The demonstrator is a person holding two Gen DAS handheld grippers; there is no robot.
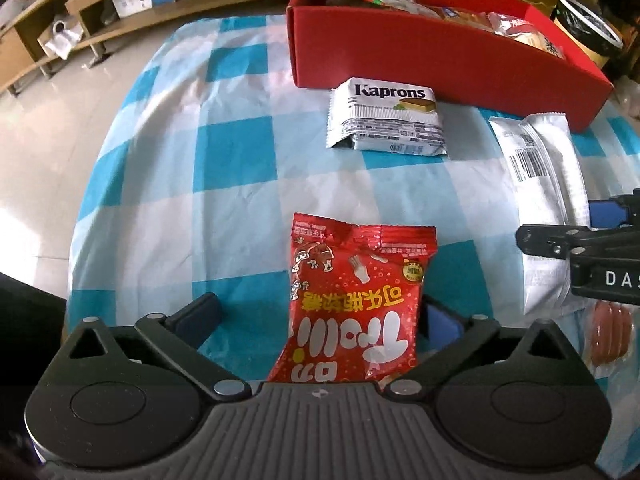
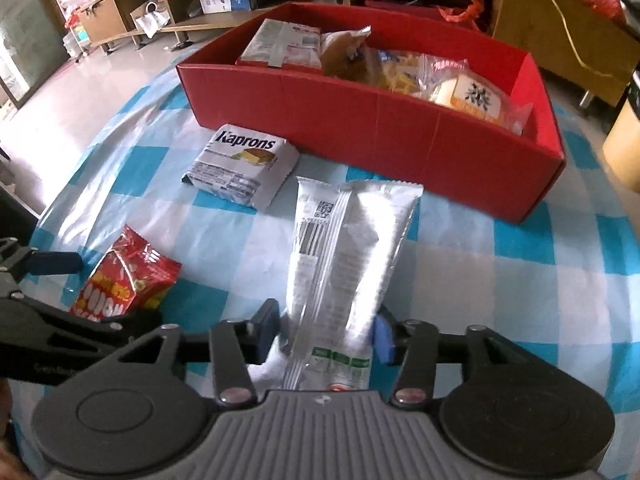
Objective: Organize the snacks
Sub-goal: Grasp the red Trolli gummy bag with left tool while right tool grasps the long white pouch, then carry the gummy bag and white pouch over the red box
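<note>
The right claw (image 2: pixel 326 334) seemingly pinches the silver pouch (image 2: pixel 344 248); the red box (image 2: pixel 376 128) lies beyond.

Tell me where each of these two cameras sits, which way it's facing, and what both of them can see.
Left wrist: sits on the left gripper, looks steeply down at the red candy bag between its wide-open fingers; the right gripper pokes in at the right edge.
Right wrist: sits on the right gripper, looks down at the silver packet between its fingers; the left gripper shows at the left edge.
Shared: red box, Kaprons pack, candy bag, silver packet, checked cloth.
</note>
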